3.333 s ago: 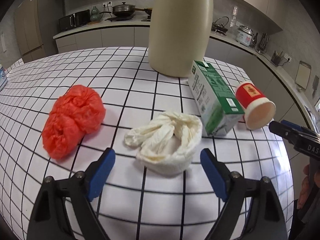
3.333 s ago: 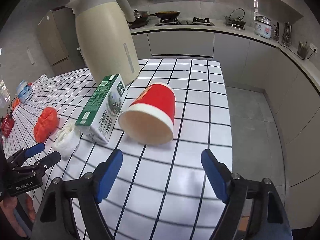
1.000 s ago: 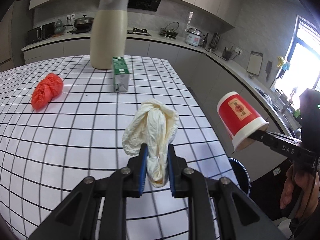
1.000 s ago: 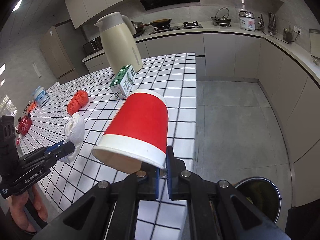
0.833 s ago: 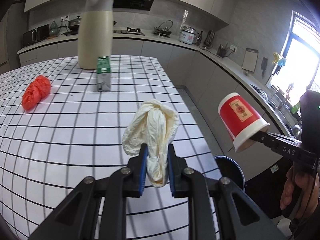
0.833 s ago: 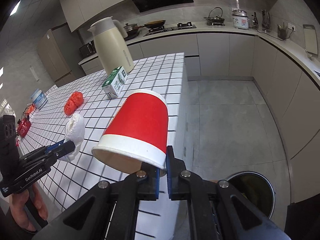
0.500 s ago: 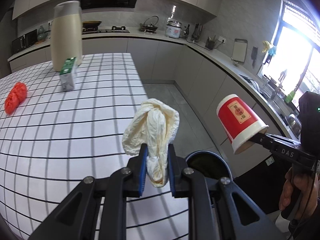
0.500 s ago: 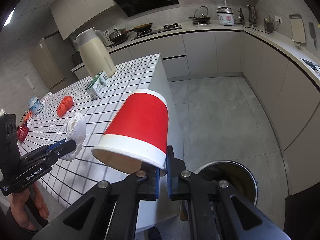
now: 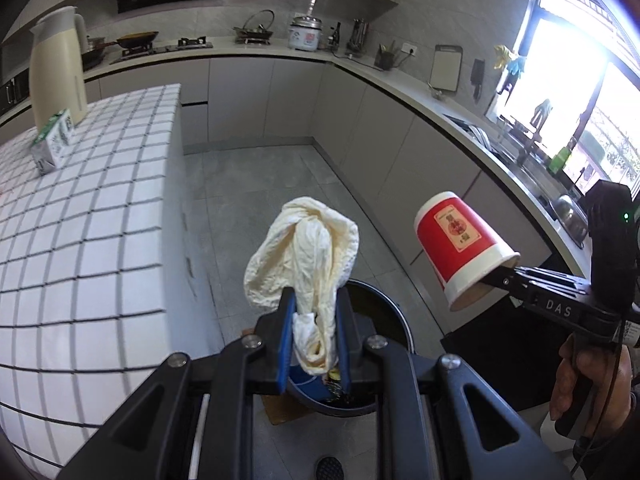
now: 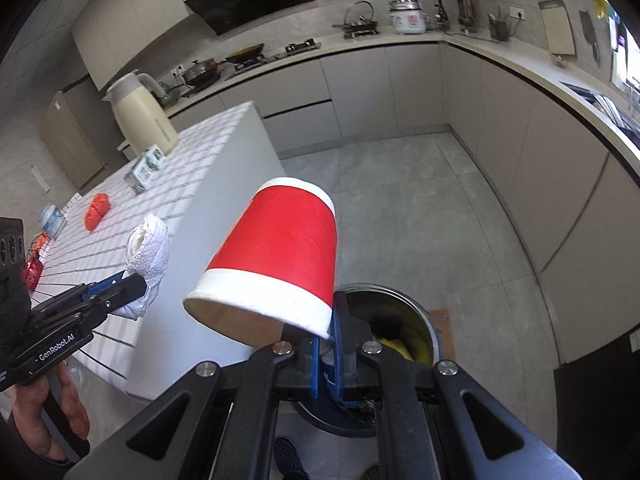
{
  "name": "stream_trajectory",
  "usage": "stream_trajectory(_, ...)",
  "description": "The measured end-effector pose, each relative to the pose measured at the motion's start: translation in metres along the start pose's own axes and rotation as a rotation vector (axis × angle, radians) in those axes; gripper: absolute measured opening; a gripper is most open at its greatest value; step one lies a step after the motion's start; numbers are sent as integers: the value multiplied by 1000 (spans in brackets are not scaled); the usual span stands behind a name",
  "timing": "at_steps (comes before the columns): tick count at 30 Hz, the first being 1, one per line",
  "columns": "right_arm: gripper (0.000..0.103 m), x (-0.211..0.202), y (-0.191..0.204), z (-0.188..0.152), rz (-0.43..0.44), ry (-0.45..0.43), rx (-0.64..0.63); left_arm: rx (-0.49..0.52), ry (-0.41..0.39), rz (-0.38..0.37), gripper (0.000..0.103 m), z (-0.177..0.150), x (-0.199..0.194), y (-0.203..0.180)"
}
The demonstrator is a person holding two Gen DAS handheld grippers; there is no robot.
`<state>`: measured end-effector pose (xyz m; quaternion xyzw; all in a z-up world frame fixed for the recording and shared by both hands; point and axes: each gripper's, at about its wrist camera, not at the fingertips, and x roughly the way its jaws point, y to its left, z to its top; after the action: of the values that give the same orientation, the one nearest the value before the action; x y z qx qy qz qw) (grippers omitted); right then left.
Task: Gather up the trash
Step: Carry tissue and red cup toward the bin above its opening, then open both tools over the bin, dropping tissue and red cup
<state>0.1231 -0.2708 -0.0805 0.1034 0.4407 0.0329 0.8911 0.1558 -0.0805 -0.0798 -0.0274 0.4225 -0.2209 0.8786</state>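
— Two grippers, both loaded. What does the left gripper [image 9: 313, 322] have?

— Its blue-padded fingers [image 9: 286, 336] are clamped narrow on a crumpled cream-white paper towel wad [image 9: 306, 256], which bulges up and out past the tips. Below and behind it on the grey floor sits a round dark trash bin [image 9: 386, 312], open at the top, partly hidden by the gripper.

— And the right gripper [image 10: 326, 344]?

— Its fingers are pinched almost together on the white rim of a red paper cup [image 10: 280, 256]. The cup lies tilted, mouth toward the camera and down to the left, base pointing away. In the right wrist view the bin [image 10: 416, 312] shows just behind the fingers, with something yellow inside.

— Are the two held things touching?

— No, apart. From the left wrist view the cup [image 9: 460, 248] hangs to the right of the towel wad, and a hand [image 9: 584, 384] grips the black handle there. From the right wrist view the towel wad [image 10: 148, 256] is off to the left, in front of the white end of the island.

— What remains on the white tiled tabletop [image 9: 92, 216]?

— A green-and-white milk carton [image 9: 52, 146] lying near a tall cream thermos jug [image 9: 56, 76], and farther along a crumpled orange-red plastic bag [image 10: 97, 211].
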Motion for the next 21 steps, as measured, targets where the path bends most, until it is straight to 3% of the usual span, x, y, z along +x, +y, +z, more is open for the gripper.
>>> stream_trajectory(13,6,21,-69,-42,-24,112,-6,-38,121,-5,20,-40,57,-47)
stream_trajectory(21,6,76,-80,-55,-28,212,-95,-61,179,8,20,-52,95,-48)
